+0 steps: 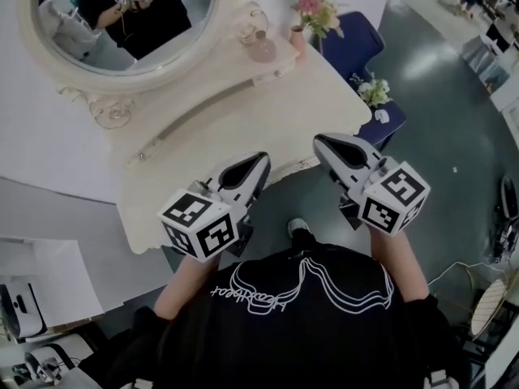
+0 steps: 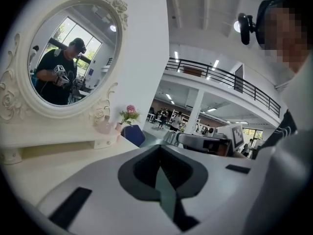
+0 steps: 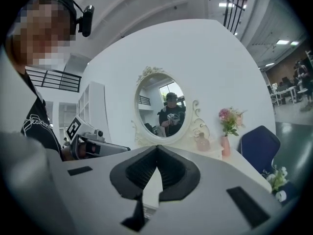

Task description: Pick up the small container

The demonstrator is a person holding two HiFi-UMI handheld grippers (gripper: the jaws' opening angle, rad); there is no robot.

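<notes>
At the back of the cream vanity table, just right of the oval mirror, stands the small pink container, with a pink vase of flowers close beside it. Well apart from it, at the table's front edge, the left gripper and right gripper hover side by side. Each has its jaws pressed together, with nothing between them.

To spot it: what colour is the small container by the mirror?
Pale pink container; clearest in head view.
</notes>
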